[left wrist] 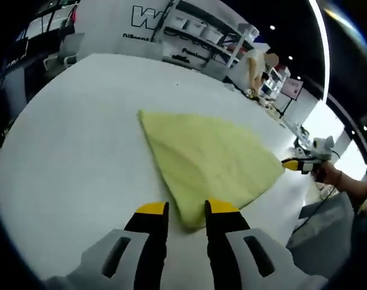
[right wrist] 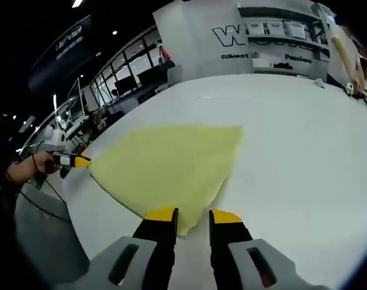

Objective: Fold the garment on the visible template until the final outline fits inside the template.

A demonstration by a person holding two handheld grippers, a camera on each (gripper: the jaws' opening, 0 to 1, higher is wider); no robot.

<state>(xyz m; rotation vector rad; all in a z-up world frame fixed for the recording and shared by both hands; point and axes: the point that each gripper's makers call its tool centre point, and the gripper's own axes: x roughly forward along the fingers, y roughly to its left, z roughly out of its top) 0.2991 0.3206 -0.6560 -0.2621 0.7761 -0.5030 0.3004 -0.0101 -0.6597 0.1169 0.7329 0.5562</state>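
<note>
- The left hand-held gripper (left wrist: 187, 208) rises from the bottom of the left gripper view, its two yellow-tipped jaws apart, with one corner of the yellow garment (left wrist: 207, 163) lying in the gap between them, not visibly pinched.
- The right hand-held gripper (right wrist: 192, 213) rises the same way in the right gripper view, jaws also apart, with another corner of the garment (right wrist: 168, 166) reaching between its tips.
- The garment lies flat on the white desk (left wrist: 81, 133), already folded into a rough wedge with a long straight edge and a curved edge.
- No template outline can be made out on the desk in either view, so I cannot tell how well the garment fits it.
- To do this step well, I judge each gripper should close squarely on its corner, taking all layers. Both should then lift and travel together so the cloth folds evenly without dragging or bunching, and stays on the desk.
- The left gripper view shows the other gripper at the right, at the garment's far corner, held by a hand (left wrist: 331, 172), with shelving (left wrist: 201, 36) beyond the desk.
- The right gripper view instead shows the other gripper at the left, by the garment's tip, with a row of windows (right wrist: 123, 75) and a lettered wall (right wrist: 244, 39) behind.
</note>
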